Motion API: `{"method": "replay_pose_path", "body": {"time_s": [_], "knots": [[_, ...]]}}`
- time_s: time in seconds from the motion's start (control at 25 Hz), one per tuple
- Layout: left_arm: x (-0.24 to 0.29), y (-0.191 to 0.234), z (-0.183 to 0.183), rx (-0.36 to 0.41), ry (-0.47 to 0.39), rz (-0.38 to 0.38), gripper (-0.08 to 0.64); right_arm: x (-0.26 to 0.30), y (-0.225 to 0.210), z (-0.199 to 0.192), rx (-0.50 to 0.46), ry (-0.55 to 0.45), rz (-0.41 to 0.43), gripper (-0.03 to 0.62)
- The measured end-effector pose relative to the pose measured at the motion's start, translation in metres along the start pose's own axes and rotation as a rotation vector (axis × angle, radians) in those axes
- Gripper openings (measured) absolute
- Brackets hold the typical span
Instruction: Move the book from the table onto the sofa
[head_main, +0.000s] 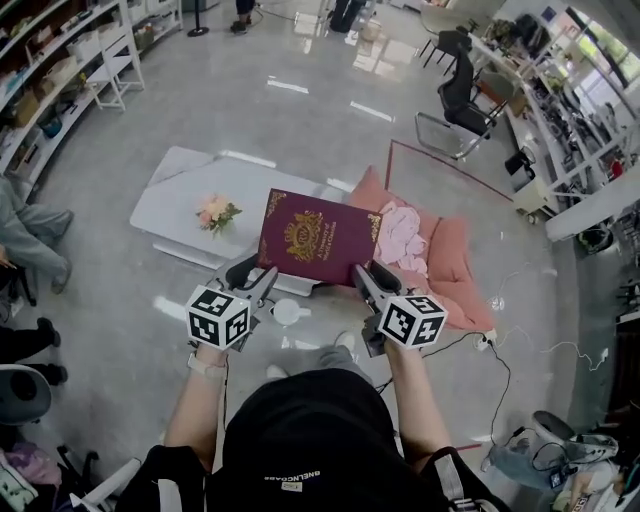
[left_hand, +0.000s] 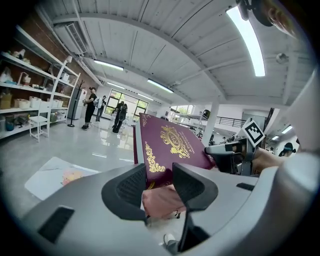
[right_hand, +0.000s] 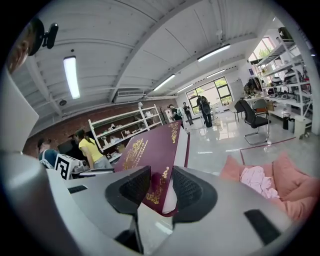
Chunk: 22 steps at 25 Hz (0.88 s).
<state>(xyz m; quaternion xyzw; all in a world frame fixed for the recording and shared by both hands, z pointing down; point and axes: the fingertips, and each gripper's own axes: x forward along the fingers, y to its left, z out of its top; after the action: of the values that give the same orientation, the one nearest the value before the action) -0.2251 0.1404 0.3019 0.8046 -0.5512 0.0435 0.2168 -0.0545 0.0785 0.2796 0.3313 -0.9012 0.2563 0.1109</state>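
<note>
"Book (head_main: 318, 238): where is it?"

"In the air, off the counter (head_main: 180, 195). It hangs in front of the person, between the counter and the sofa (head_main: 455, 255), over the floor (head_main: 300, 110)."

"Who holds it?"

"Both claws. The left claw (left_hand: 159, 175) is clamped on the near left corner and the right claw (right_hand: 161, 182) on the near right corner. In each gripper view the pads press on the maroon cover from both sides."

"How does it lie?"

"Closed and tilted, far edge higher, gold crest facing up."

"And the sofa?"

"Pink, to the right in the head view, with a pale pink cloth (head_main: 400, 238) on it. The book does not touch it."

"Anything on the counter?"

"Flowers (head_main: 215, 212), near its middle, well apart from the book."
</note>
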Motion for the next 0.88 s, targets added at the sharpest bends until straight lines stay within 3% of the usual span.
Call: {"method": "replay_pose_path", "body": {"time_s": [0.4,0.64,0.88], "knots": [[0.065,-0.053,0.013,0.032,0.051,-0.089,0.169,-0.045,-0.065,0.017,0.054,-0.038,-0.079,0.158],[0.083,-0.058,0.013,0.053,0.075,-0.152,0.169,-0.055,-0.078,0.015,0.083,-0.066,-0.139,0.158],[0.156,-0.144,0.013,0.062,0.101,-0.191,0.169,-0.120,-0.167,0.031,0.113,-0.086,-0.173,0.158]]}}
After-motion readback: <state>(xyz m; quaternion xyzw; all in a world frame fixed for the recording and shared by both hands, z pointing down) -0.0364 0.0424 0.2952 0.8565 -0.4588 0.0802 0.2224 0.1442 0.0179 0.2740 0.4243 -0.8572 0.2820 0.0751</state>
